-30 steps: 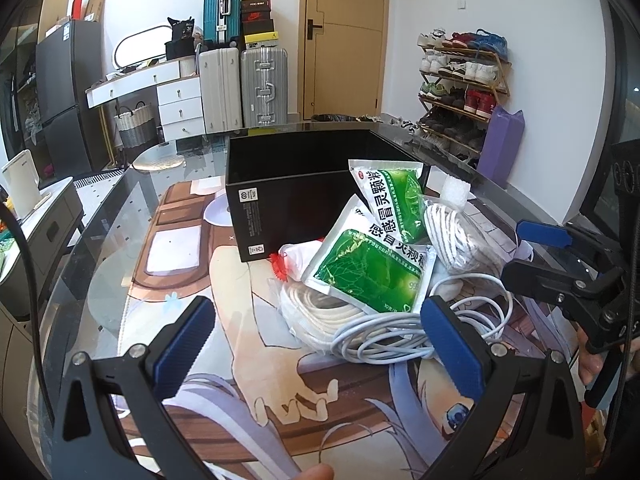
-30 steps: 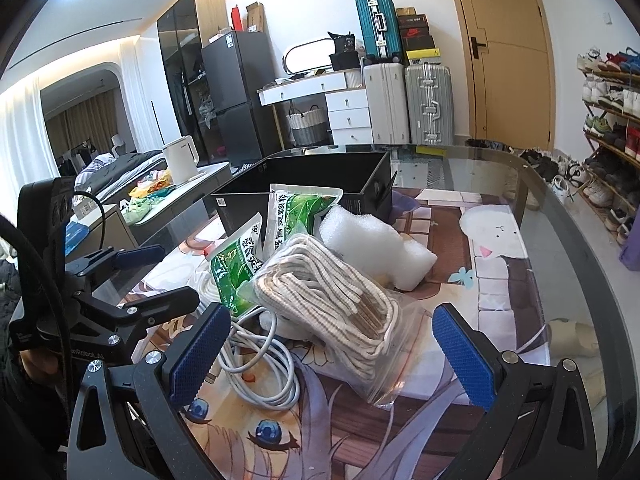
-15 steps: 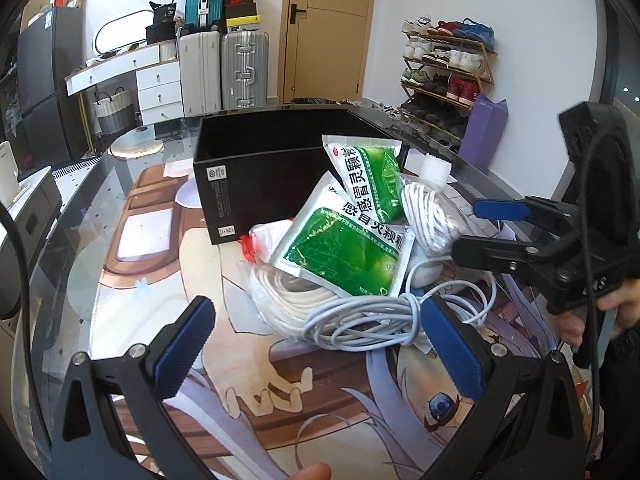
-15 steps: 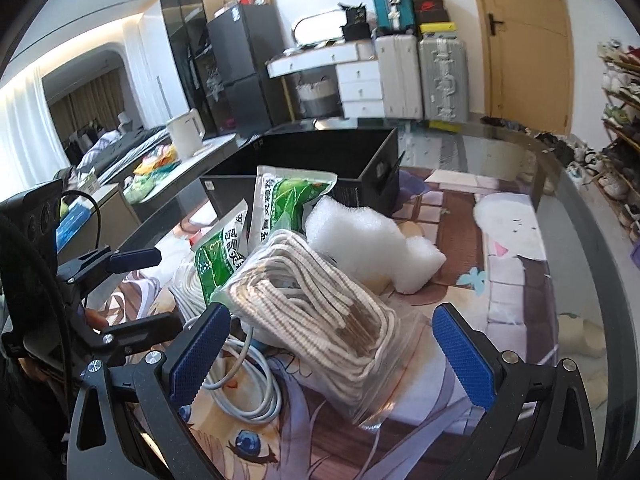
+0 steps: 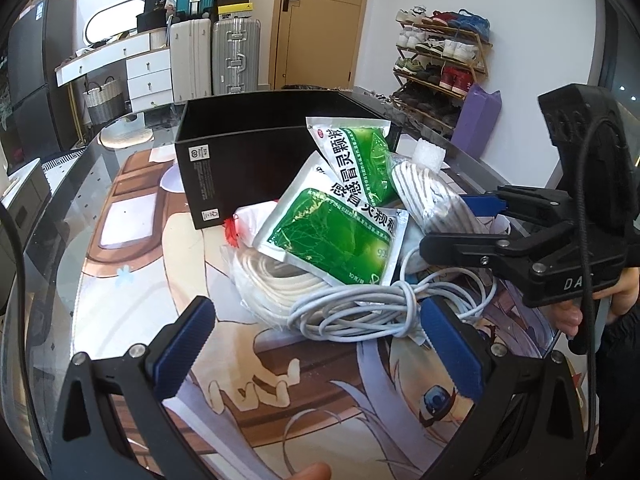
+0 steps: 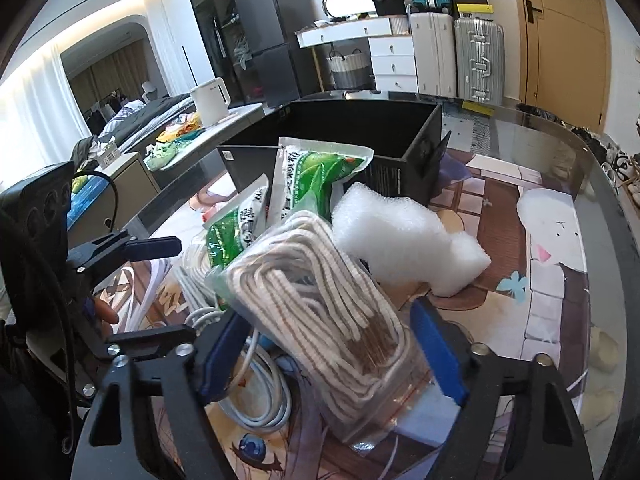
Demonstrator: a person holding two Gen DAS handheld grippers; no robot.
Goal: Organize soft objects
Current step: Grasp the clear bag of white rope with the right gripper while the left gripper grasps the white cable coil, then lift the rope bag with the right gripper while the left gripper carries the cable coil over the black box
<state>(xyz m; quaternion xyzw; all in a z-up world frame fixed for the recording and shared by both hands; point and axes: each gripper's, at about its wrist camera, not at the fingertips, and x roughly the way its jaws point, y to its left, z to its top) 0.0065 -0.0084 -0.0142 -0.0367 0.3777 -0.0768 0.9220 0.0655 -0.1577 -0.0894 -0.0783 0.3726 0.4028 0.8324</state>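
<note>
A pile of soft items lies on the printed mat in front of an open black box. It holds two green sachets, a white cable, a bag of white cord, a white foam piece and a clear bag of beige rope. My right gripper has its jaws on both sides of the rope bag, half closed; contact is unclear. My left gripper is open and empty, just short of the cable.
The glass table edge curves round on the right. Suitcases, white drawers and a shoe rack stand behind the table. A white kettle stands on a side counter at the left.
My right gripper has moved forward over the rope bag and its jaws have narrowed around it. My left gripper has come slightly closer to the pile and stayed open.
</note>
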